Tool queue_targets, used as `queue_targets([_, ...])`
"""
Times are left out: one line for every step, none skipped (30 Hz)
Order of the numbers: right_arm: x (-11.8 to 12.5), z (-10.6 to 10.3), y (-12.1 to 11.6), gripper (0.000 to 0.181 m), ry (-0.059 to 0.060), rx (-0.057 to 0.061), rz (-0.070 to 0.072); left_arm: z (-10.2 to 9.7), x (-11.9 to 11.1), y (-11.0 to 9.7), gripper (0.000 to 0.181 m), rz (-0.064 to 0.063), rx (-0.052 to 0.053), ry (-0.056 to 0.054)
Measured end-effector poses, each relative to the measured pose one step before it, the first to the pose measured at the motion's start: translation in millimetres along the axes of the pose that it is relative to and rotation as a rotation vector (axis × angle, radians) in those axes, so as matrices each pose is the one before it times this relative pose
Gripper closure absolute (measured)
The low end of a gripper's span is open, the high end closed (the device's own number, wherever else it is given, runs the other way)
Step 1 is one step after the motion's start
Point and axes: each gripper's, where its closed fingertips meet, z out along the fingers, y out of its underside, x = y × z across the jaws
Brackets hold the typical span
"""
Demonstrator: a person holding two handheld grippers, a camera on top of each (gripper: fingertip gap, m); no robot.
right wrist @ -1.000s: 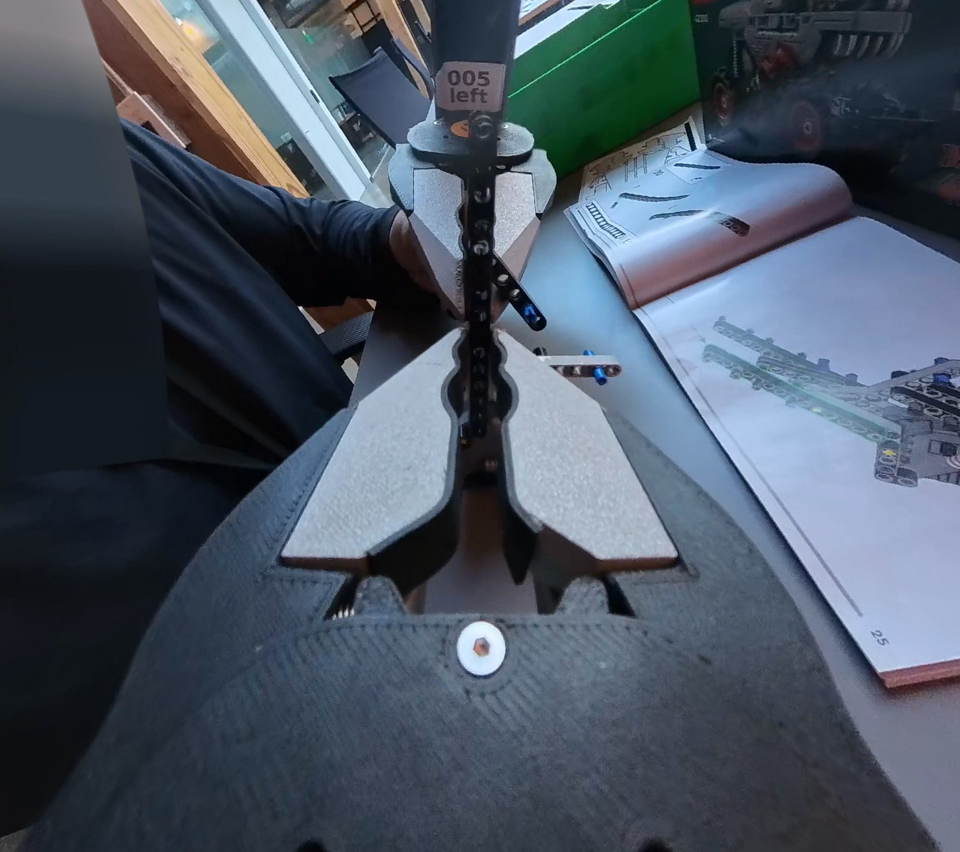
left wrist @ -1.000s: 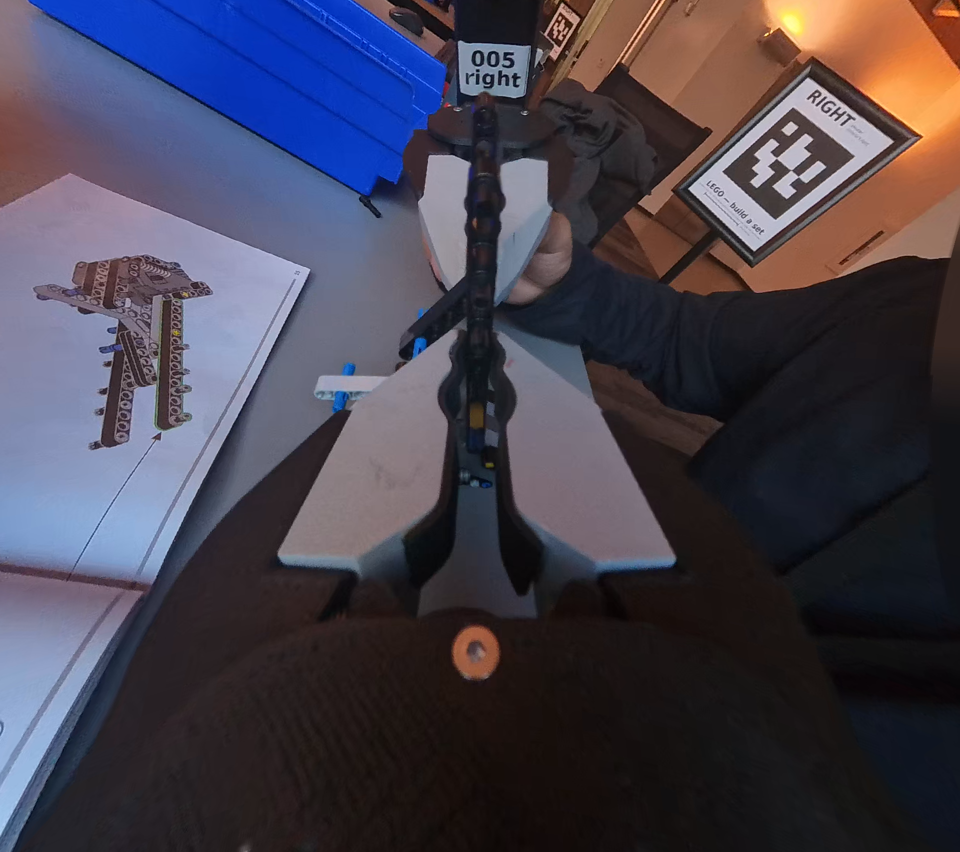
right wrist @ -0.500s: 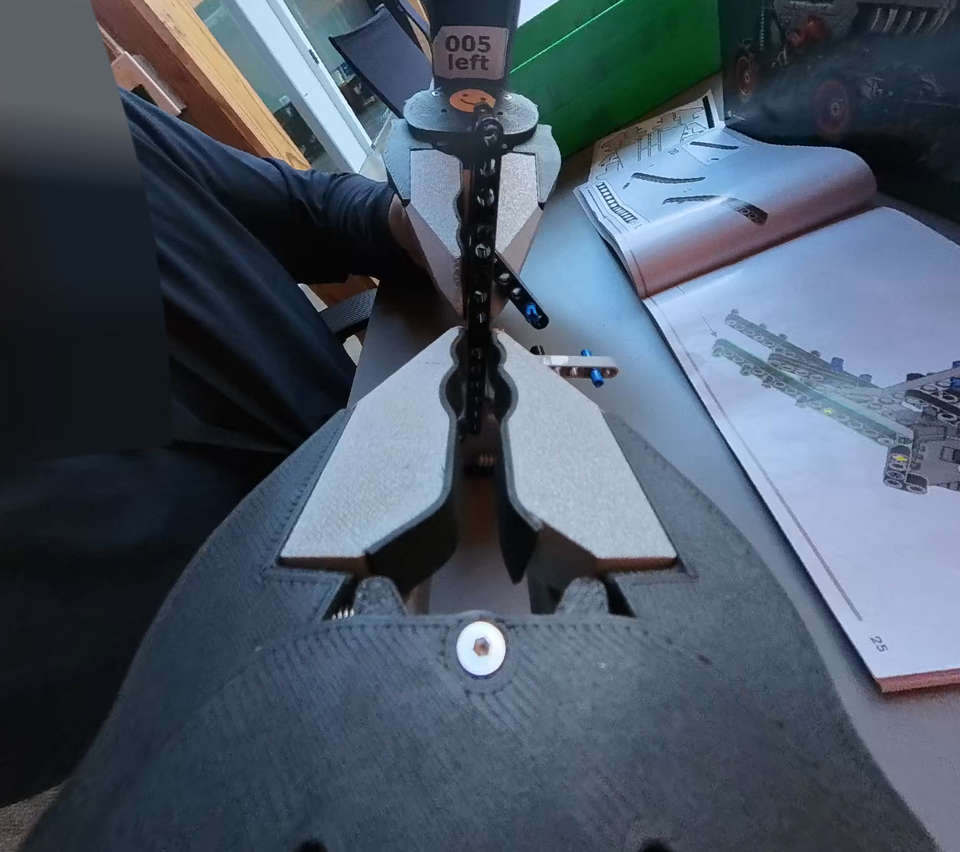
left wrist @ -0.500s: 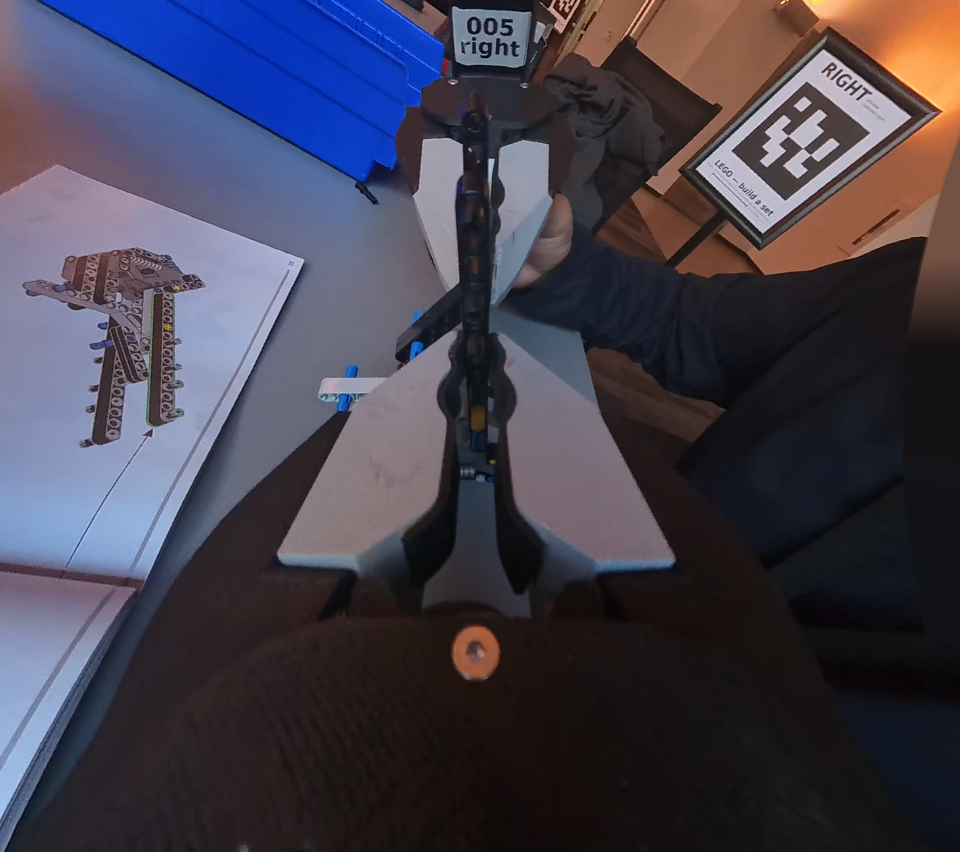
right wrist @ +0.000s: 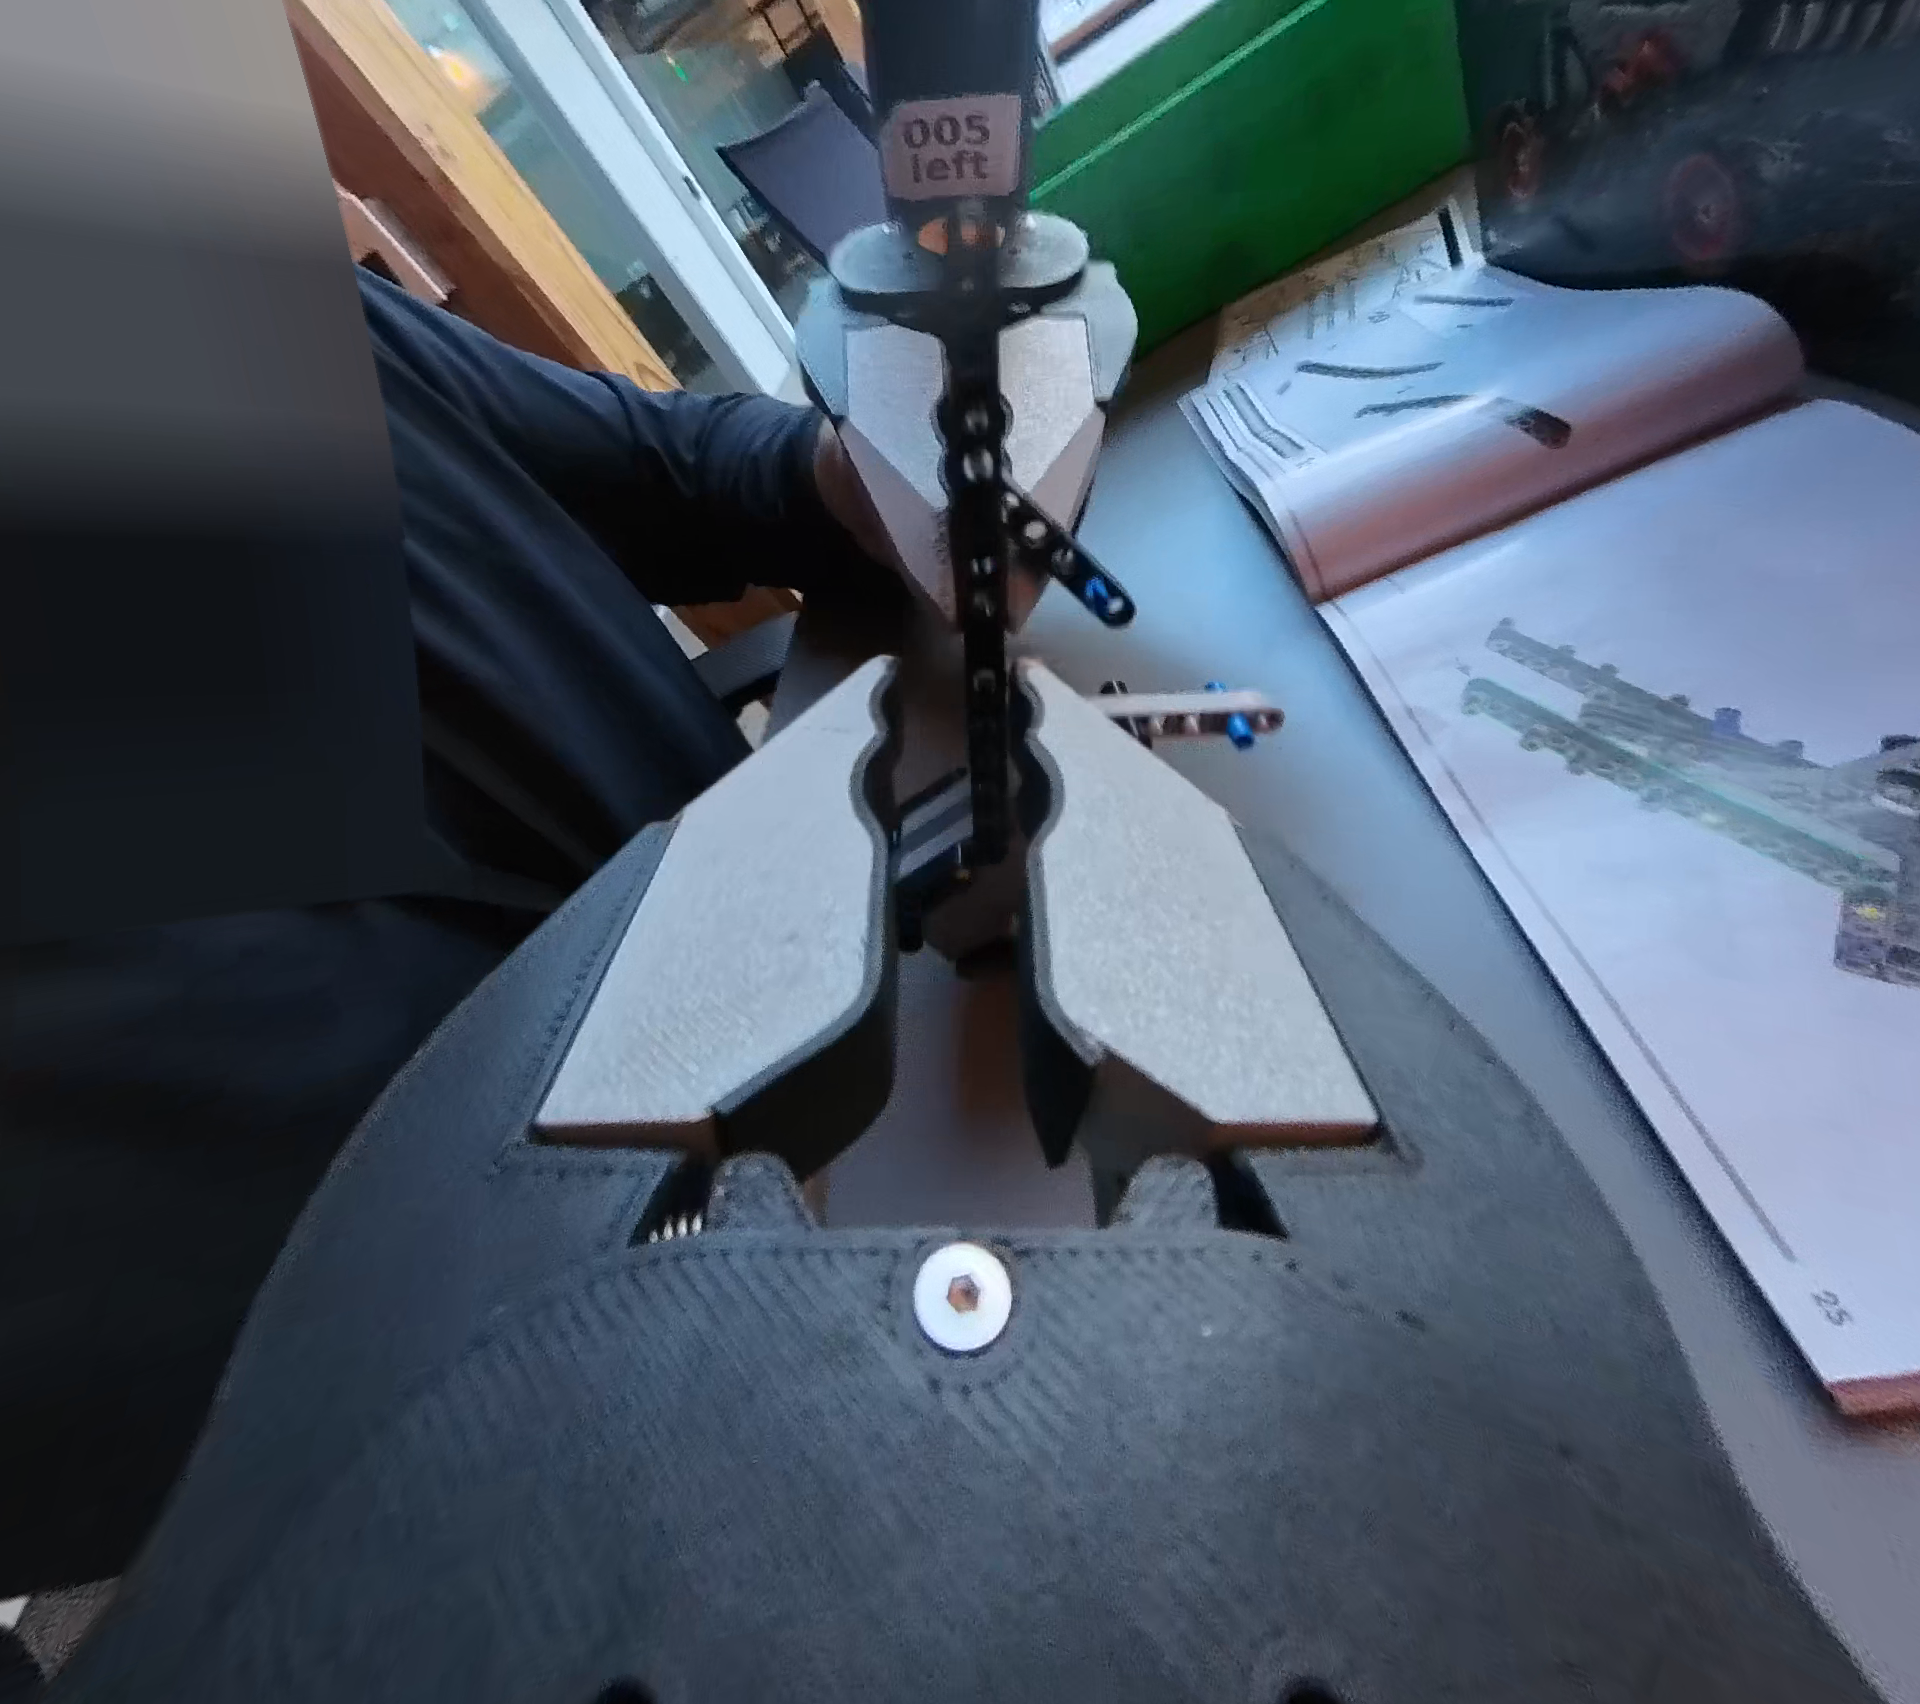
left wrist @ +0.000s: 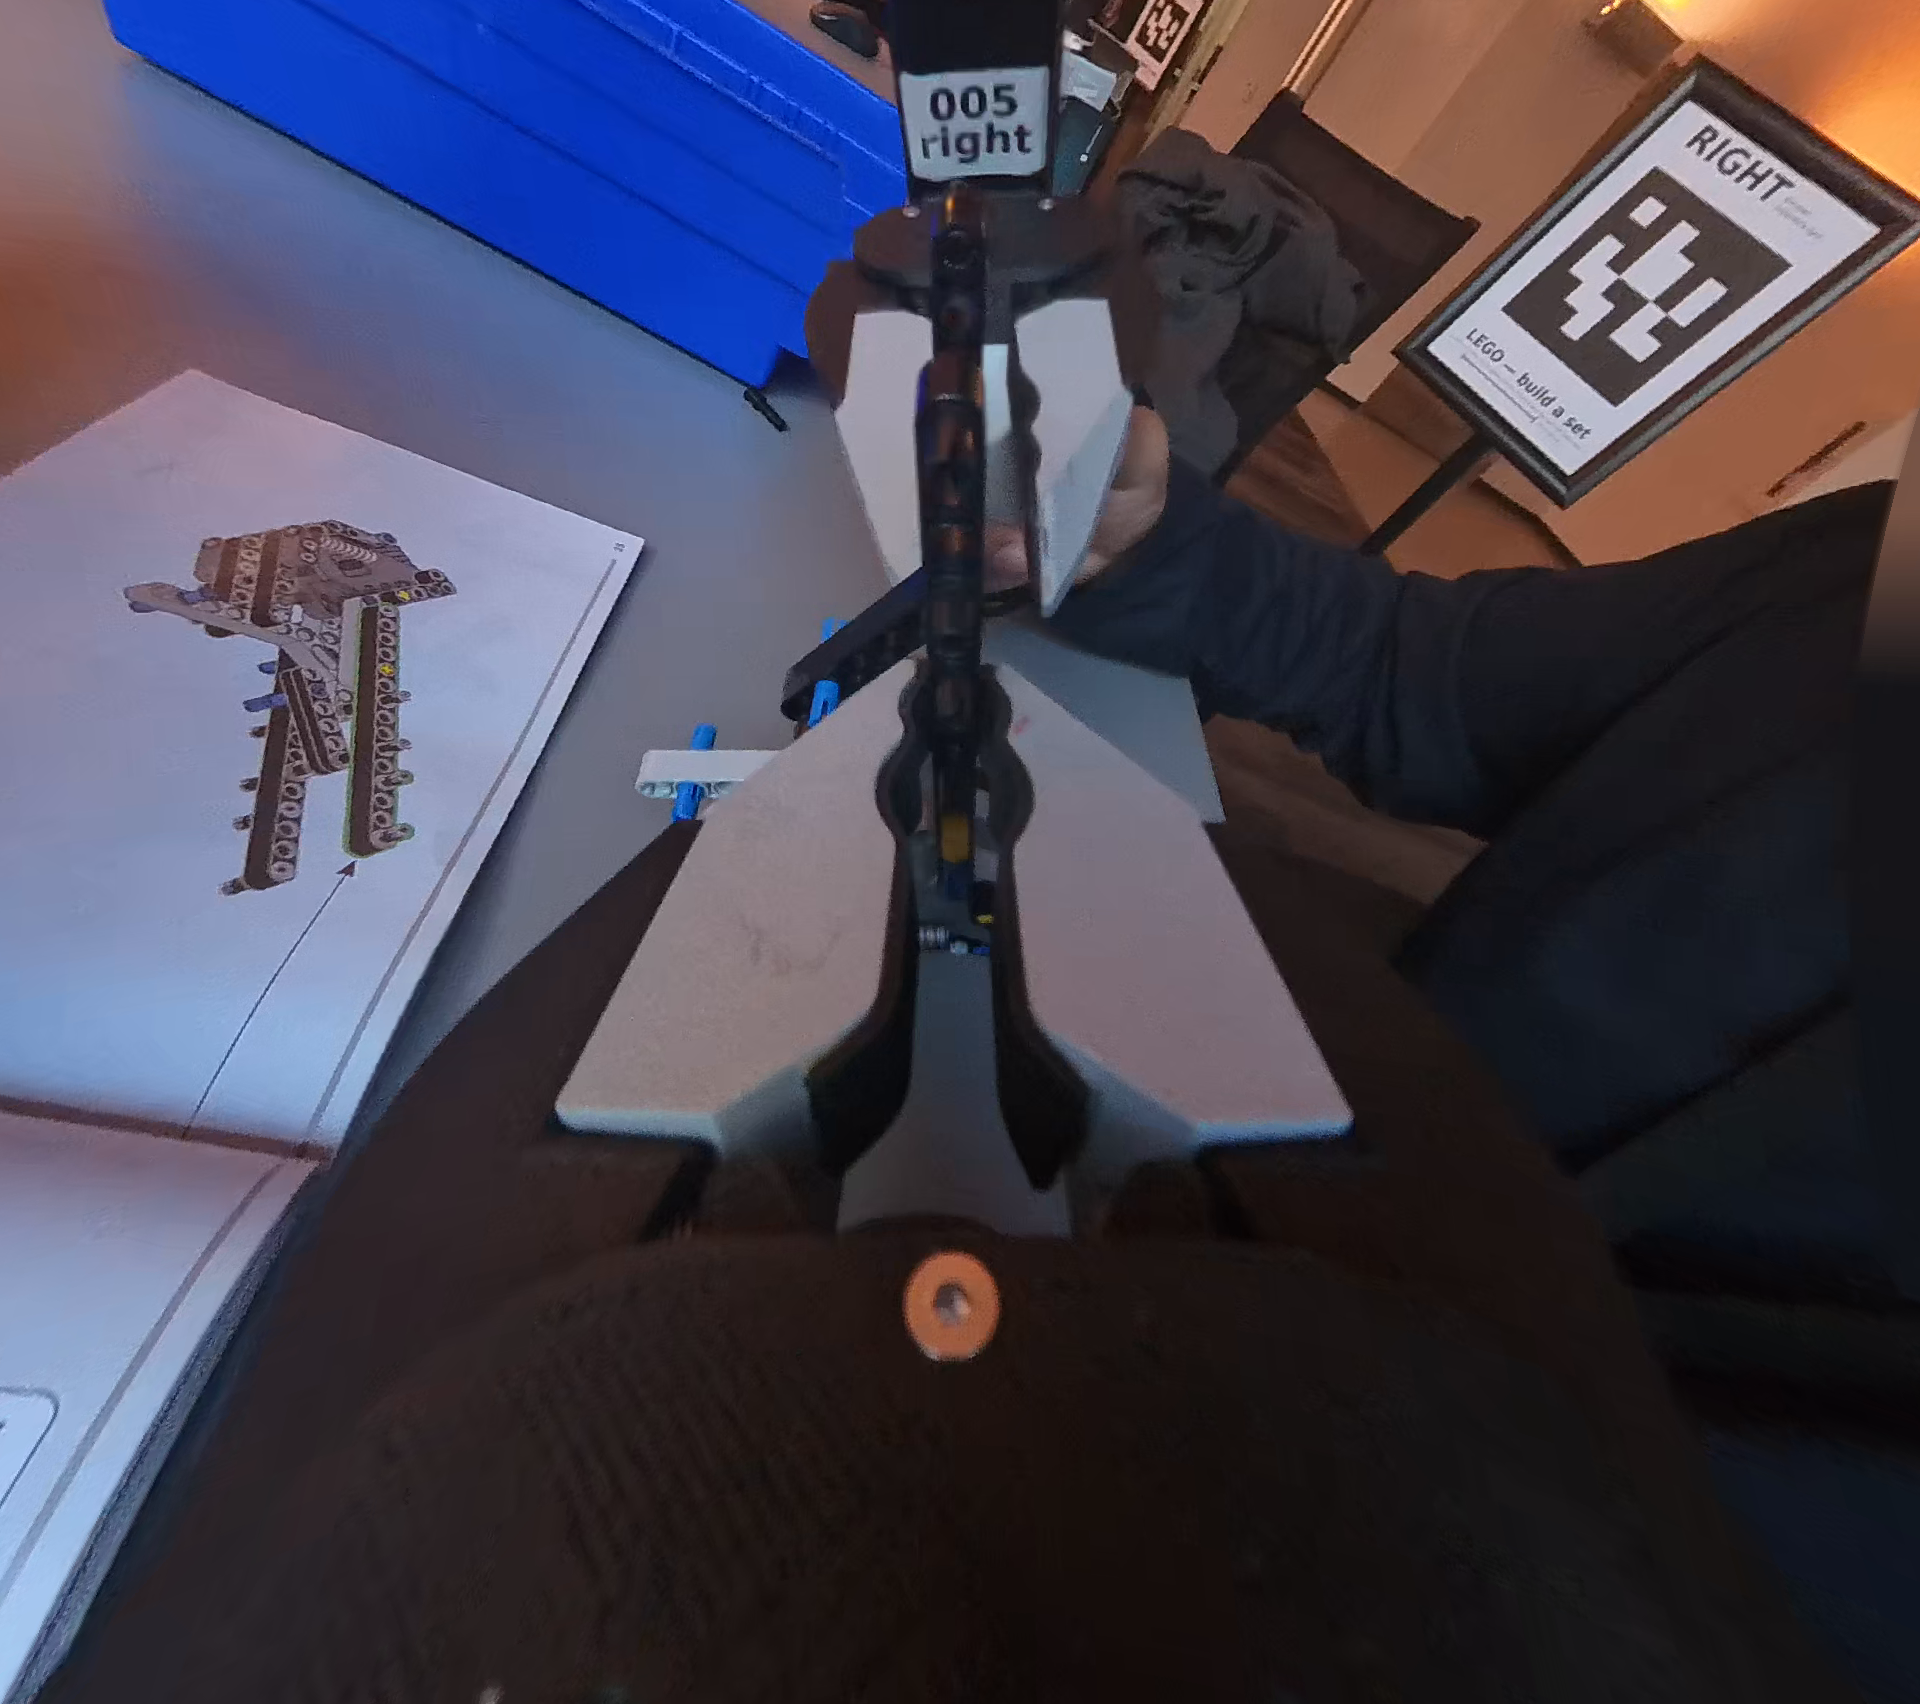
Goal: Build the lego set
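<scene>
A long black Lego beam [left wrist: 948,511] runs between my two grippers, which face each other. A shorter black beam with a blue pin [left wrist: 862,646] branches off its side. My left gripper [left wrist: 951,709] is shut on the near end of the long beam. In the right wrist view my right gripper [right wrist: 958,683] has its jaws apart around the long beam's [right wrist: 982,615] other end, which leans against one finger [right wrist: 1132,906]. The left gripper [right wrist: 975,610] shows beyond, shut on it. A pale beam with blue pins [left wrist: 691,771] lies on the table below.
The open instruction booklet [left wrist: 260,719] lies on the grey table, also in the right wrist view [right wrist: 1662,823]. A blue bin [left wrist: 416,23] stands behind it. A green bin [right wrist: 1247,127] and the Lego box [right wrist: 1714,23] stand farther off. A framed sign [left wrist: 1662,272] stands off the table. Both grippers' tips are close together, under 4 cm apart.
My right gripper's jaws have spread apart and no longer pinch the long beam. My left gripper keeps its hold. Both views shifted slightly.
</scene>
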Motion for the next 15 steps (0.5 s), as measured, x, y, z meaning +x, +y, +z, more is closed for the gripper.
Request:
queue_targets([3.68,0.46,4.73,0.161,0.0174,-0.0252,0.0036,-1.51,-2.65,-0.98,0.176,-0.0167,0.0104,-0.0039])
queue_targets([2.4,0.97,4.47,0.159,0.0127,-0.0231,-0.0028,-1.89,-3.97,-0.97,0.176,-0.0206,0.0121,-0.006])
queue_targets([2.27,1.8,5.36,0.159,0.0109,-0.025,-0.0011,-2.02,-4.22,-0.4,0.176,-0.0184,0.0071,-0.0055])
queue_targets([2.17,2.98,6.39,0.16,0.0078,-0.0347,0.0078,-1.6,-3.2,-0.29,0.176,-0.0217,0.0027,0.0003])
queue_targets([3.25,3.45,5.44,0.165,0.0129,-0.0322,0.0072,-0.52,-1.52,0.09,0.175,-0.023,-0.0001,0.0059])
queue_targets([4.66,3.37,4.07,0.17,0.0221,-0.0233,0.0066,0.34,-2.28,0.13,0.175,-0.0161,-0.0001,-0.0042])
queue_targets([3.54,2.65,2.8,0.174,0.0138,-0.0171,0.0077,0.71,-2.35,0.41,0.175,-0.0037,-0.0019,-0.0093])
queue_targets([0.61,1.52,1.75,0.174,-0.0071,-0.0104,0.0116,0.5,-2.37,0.68,0.174,-0.0027,-0.0055,-0.0105])
queue_targets([-1.29,0.46,0.77,0.175,-0.0205,-0.0016,0.0149,-0.14,-0.47,0.01,0.174,-0.0038,-0.0011,0.0014])
queue_targets([-1.39,-0.34,0.77,0.175,-0.0227,0.0022,0.0165,-0.94,-0.83,0.9,0.169,-0.0098,-0.0071,-0.0013])
queue_targets([-1.08,-1.13,0.63,0.176,-0.0259,0.0039,0.0245,-1.88,-2.15,2.62,0.163,-0.0168,-0.0163,-0.0082])
queue_targets([1.22,-1.32,-0.86,0.176,-0.0136,0.016,0.0295,-2.45,-3.03,4.82,0.15,-0.0257,-0.0267,-0.0125])
queue_targets([0.83,-0.97,-0.68,0.176,-0.0147,0.0148,0.0285,-3.04,-1.76,5.53,0.142,-0.0264,-0.0249,-0.0081])
queue_targets([0.53,-0.55,0.04,0.176,-0.0126,0.0033,0.0235,-3.14,1.35,6.31,0.139,-0.0145,-0.022,0.0035])
queue_targets([0.94,-0.2,-0.85,0.176,-0.005,0.0079,0.0178,-2.18,2.53,7.83,0.138,-0.0039,-0.0253,0.0034])
